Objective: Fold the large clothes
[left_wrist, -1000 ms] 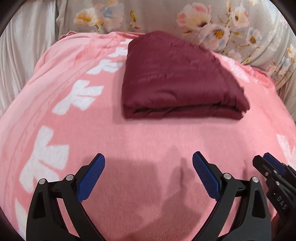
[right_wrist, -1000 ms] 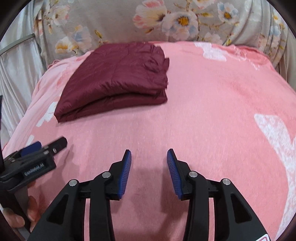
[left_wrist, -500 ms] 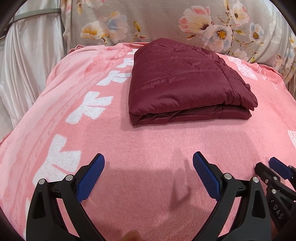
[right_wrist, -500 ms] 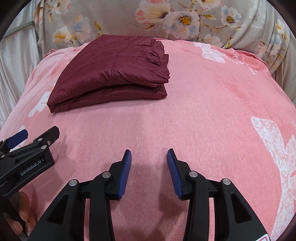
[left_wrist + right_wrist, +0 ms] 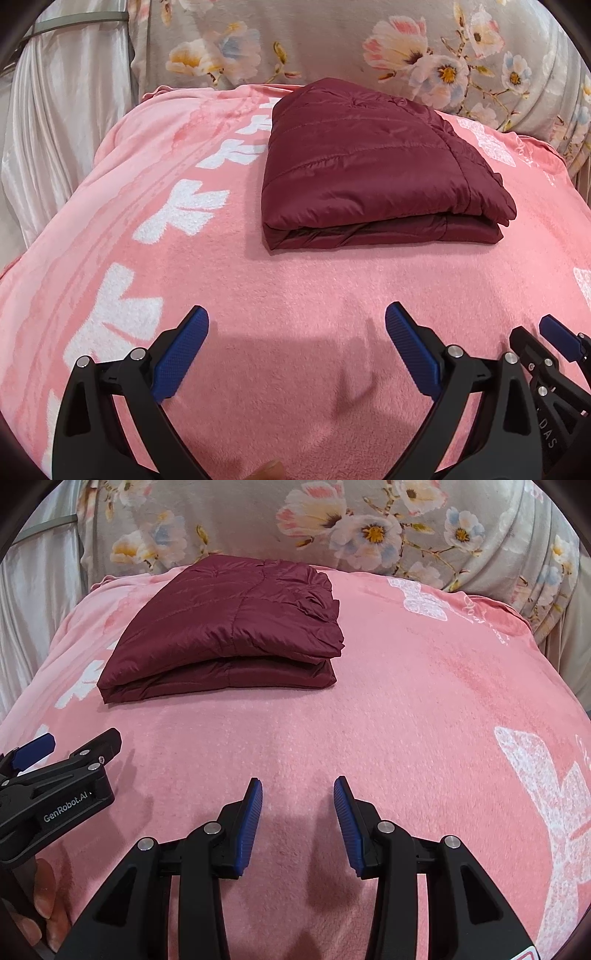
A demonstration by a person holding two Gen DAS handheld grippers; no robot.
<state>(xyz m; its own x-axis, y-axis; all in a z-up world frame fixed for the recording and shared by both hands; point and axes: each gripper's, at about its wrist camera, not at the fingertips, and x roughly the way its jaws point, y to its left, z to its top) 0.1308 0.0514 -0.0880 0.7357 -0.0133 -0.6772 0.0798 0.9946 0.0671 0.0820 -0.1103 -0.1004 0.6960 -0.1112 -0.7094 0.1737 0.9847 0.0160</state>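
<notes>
The dark red quilted jacket (image 5: pixel 373 173) lies folded on the pink fleece blanket (image 5: pixel 295 288); both grippers, left gripper (image 5: pixel 297 349) and right gripper (image 5: pixel 297 814), are released near it, so the folding seems finished.

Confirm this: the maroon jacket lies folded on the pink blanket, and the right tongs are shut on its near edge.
Not quite. The maroon jacket does lie folded on the pink blanket, but the right tongs are open and apart from it, as the right wrist view shows.
</notes>
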